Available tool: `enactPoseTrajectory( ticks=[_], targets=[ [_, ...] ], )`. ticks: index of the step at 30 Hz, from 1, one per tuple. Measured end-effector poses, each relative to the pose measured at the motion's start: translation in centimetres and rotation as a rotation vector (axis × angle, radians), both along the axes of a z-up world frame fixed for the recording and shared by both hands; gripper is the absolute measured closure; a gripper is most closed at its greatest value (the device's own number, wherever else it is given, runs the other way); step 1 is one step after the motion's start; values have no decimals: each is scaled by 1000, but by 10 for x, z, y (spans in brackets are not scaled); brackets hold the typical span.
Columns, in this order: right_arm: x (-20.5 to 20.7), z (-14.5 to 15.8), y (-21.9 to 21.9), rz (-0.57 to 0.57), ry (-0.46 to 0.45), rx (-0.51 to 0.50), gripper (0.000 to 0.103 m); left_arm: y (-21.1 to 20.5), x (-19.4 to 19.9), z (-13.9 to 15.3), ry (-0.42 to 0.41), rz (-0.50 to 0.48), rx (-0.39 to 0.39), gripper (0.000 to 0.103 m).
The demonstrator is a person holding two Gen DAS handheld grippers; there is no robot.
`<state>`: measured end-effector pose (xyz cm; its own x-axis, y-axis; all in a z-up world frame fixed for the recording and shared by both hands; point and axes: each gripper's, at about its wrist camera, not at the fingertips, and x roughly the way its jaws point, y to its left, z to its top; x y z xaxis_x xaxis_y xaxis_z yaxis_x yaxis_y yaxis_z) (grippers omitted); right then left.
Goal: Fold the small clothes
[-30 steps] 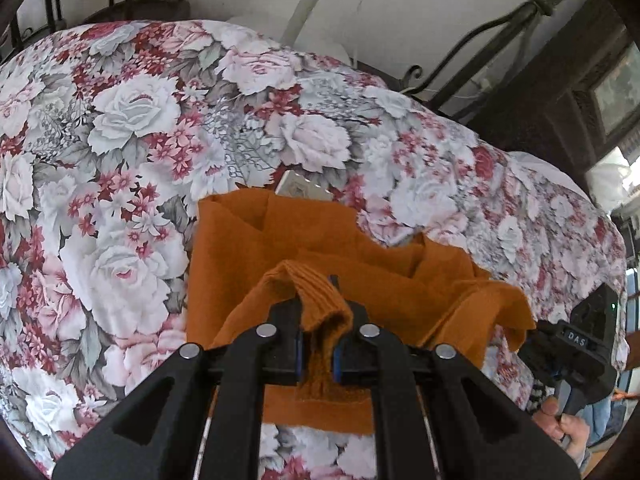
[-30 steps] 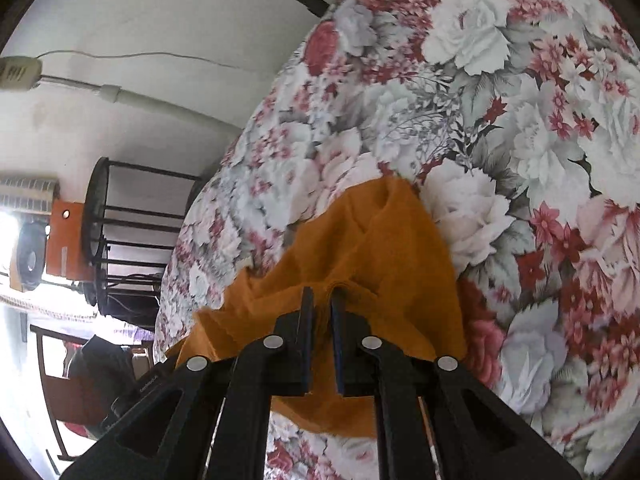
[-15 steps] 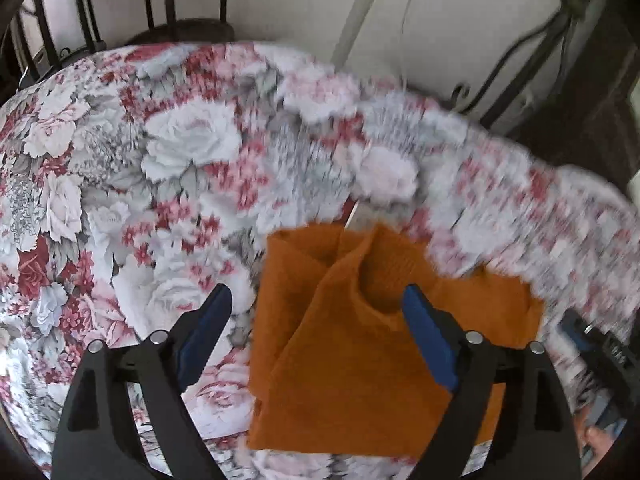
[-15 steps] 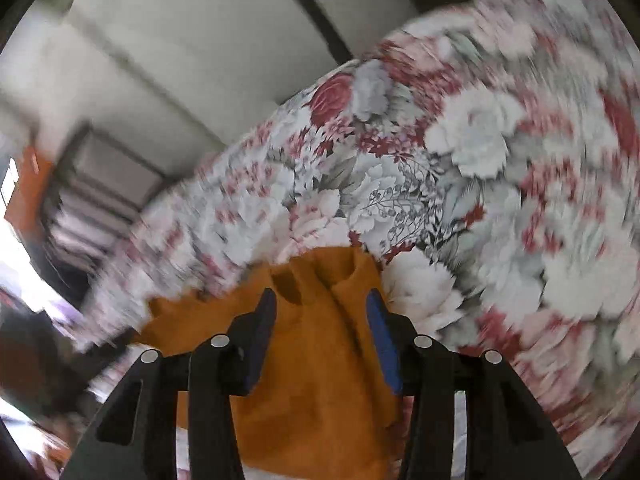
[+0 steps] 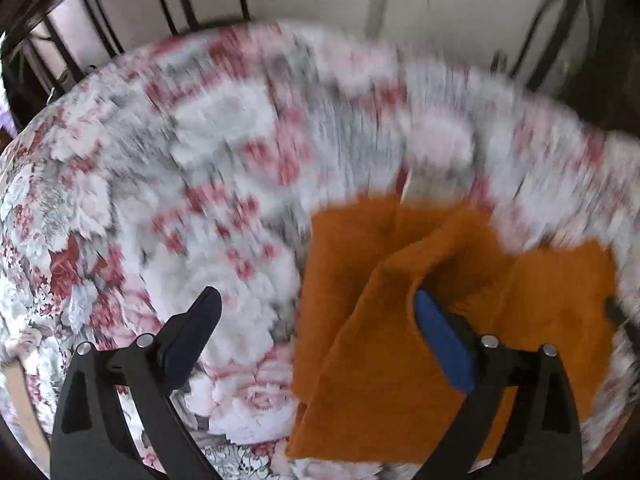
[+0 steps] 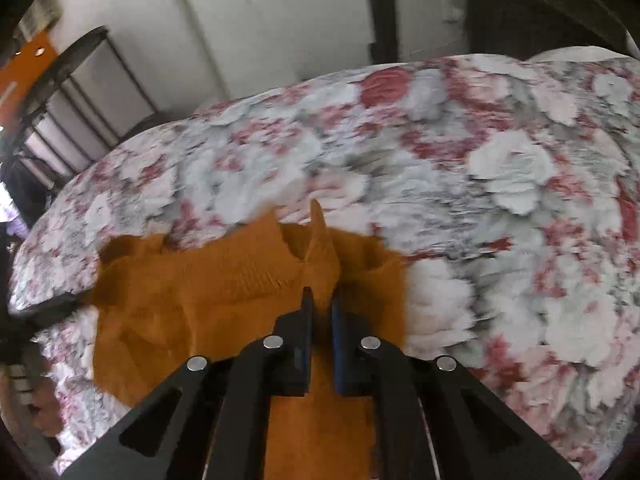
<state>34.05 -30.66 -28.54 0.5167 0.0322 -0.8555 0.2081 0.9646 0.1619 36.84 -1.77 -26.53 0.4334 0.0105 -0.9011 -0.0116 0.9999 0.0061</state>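
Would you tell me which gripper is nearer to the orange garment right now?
Right. The right gripper is shut on a pinched fold of the orange garment; the left gripper is opening, straddling its edge without gripping.

An orange garment (image 5: 420, 320) lies on a red, pink and grey rose-patterned cover (image 5: 160, 200).

Soft, even daylight fills both views, with no glare and only faint shadows. Motion blur smears the floral bedspread (image 5: 224, 184), worst toward twelve o'clock in the left view. Fisheye curvature bends everything, and dark vignetting closes the corners.
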Motion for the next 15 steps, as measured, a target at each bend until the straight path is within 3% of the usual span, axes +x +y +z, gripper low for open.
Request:
enactPoseTrajectory(
  ticks=[1, 3, 5, 8, 10, 12, 13, 14, 15],
  targets=[
    [2, -15, -8, -22, 67, 0, 91, 4, -1, 7, -31, 13, -13, 8],
    [0, -31, -19, -68, 99, 66, 88, 14, -2, 12, -57, 61, -17, 8],
    [-4, -18, -24, -94, 45, 148, 80, 17, 0, 10, -41, 60, -61, 9],
    [-13, 16, -17, -80, -99, 87, 67, -3, 0, 4, -4, -29, -101, 9],
    [-15, 23, -7, -26, -142, 80, 67, -25, -3, -6, 14, -100, -48, 9],
    [-10, 15, 4, 17, -112, 128, 65, -45, -5, -31, 88, -130, 71, 9],
    [-6, 7, 11, 33, -80, 142, 56, -48, -5, -49, 145, -109, 158, 6],
    [-2, -10, 17, 54, 7, 139, 47, -46, -4, -63, 190, -88, 196, 4],
    [4, -22, 20, 60, 68, 130, 47, -40, -4, -72, 216, -66, 183, 4]
  ],
)
